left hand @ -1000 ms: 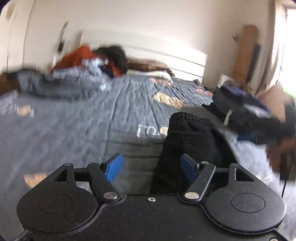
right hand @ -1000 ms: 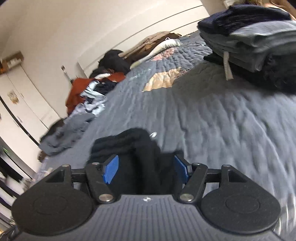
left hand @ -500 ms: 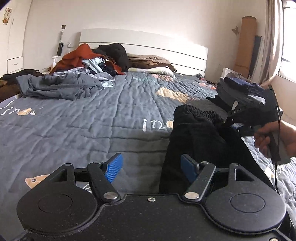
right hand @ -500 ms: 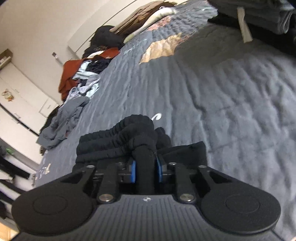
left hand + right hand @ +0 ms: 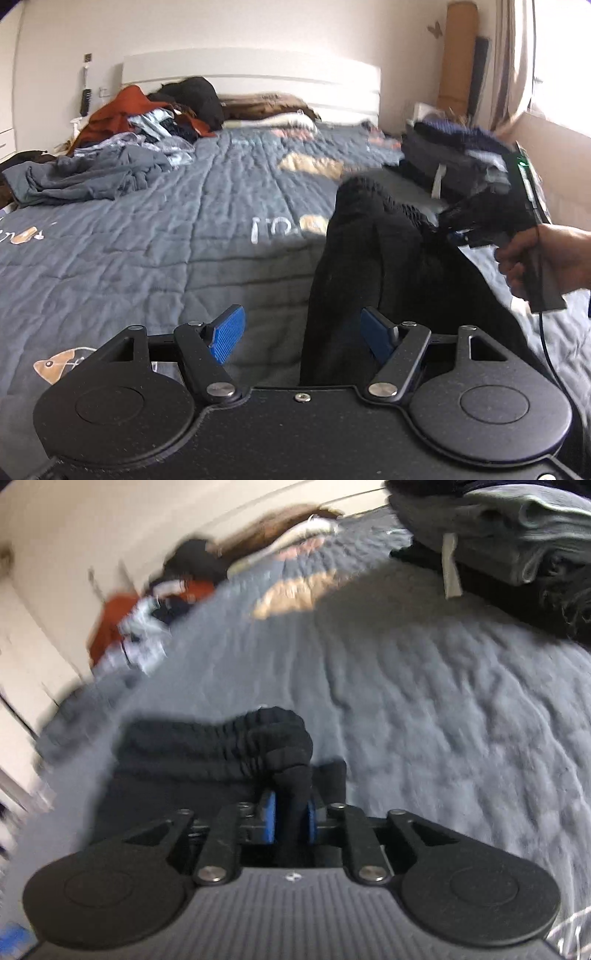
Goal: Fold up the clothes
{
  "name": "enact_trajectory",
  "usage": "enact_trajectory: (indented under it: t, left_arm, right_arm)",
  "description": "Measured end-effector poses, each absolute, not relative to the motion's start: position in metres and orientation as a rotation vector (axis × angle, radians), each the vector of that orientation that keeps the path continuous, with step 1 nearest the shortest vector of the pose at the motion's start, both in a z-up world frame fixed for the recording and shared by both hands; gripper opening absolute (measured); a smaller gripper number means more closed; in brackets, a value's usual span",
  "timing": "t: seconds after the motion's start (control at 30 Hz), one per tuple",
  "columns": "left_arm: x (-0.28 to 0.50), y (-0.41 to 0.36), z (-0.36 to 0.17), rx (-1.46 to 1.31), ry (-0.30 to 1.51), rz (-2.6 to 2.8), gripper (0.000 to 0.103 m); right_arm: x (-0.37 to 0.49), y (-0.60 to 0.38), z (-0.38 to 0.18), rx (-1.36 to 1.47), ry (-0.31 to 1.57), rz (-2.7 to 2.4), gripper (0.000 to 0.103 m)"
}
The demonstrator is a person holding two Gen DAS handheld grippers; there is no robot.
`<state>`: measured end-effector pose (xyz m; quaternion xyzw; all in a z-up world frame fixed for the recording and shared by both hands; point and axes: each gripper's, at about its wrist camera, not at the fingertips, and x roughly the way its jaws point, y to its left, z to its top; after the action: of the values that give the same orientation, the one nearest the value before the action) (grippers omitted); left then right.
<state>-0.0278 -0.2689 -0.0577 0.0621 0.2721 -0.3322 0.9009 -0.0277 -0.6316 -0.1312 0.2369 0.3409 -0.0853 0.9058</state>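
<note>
A black garment (image 5: 369,258) with a ribbed elastic band lies bunched on the grey quilt (image 5: 184,240). My left gripper (image 5: 301,334) is open just above the quilt, and the garment's near edge lies between its blue pads, close to the right pad (image 5: 376,334). In the right wrist view my right gripper (image 5: 291,812) pinches a fold of the black garment (image 5: 221,746) by its ribbed band; its jaws are opening slightly, with cloth still pressed between the pads. The left wrist view shows that right gripper (image 5: 448,230) at the garment's far right, held by a hand (image 5: 546,258).
A stack of folded clothes (image 5: 454,162) sits on the bed's right side, also the stack of folded clothes (image 5: 498,554). A heap of unfolded clothes (image 5: 147,125) and a grey garment (image 5: 92,177) lie at the far left by the white headboard (image 5: 258,81). A cable (image 5: 550,354) hangs from the right hand.
My right gripper went from open around the black garment to shut on its ribbed band and has sunk a little. The left gripper stays open in much the same place.
</note>
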Motion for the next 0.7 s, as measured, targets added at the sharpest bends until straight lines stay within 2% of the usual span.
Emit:
enact_trajectory:
  t: [0.1,0.23,0.37,0.43,0.47,0.5,0.63,0.7]
  left_arm:
    - [-0.028,-0.269,-0.058,0.134,0.561,-0.695,0.069]
    - [-0.027,-0.271,-0.062,0.132,0.587,-0.7,0.069]
    - [-0.031,-0.279,-0.067,0.185,0.603,-0.719,0.069]
    - [-0.033,-0.282,-0.068,0.205,0.601,-0.73,0.069]
    - [-0.033,-0.282,-0.068,0.206,0.602,-0.733,0.069]
    - [-0.033,-0.281,-0.068,0.204,0.602,-0.733,0.069]
    - [-0.028,-0.278,-0.069,0.183,0.622,-0.721,0.069]
    - [-0.027,-0.277,-0.068,0.174,0.634,-0.713,0.069]
  right_arm:
    - [-0.028,-0.63,-0.119,0.48,0.696,-0.173,0.03]
    - [-0.036,-0.638,-0.075,0.532,0.666,-0.147,0.035]
    - [-0.019,-0.605,-0.028,0.449,0.667,0.007,0.037]
    - [-0.002,-0.579,-0.016,0.411,0.699,0.106,0.043]
    - [0.009,-0.568,-0.015,0.415,0.722,0.143,0.048]
    - [0.021,-0.559,-0.017,0.441,0.751,0.169,0.049]
    - [0.062,-0.525,-0.049,0.489,0.862,0.217,0.049]
    - [0.078,-0.524,-0.075,0.504,0.892,0.186,0.046]
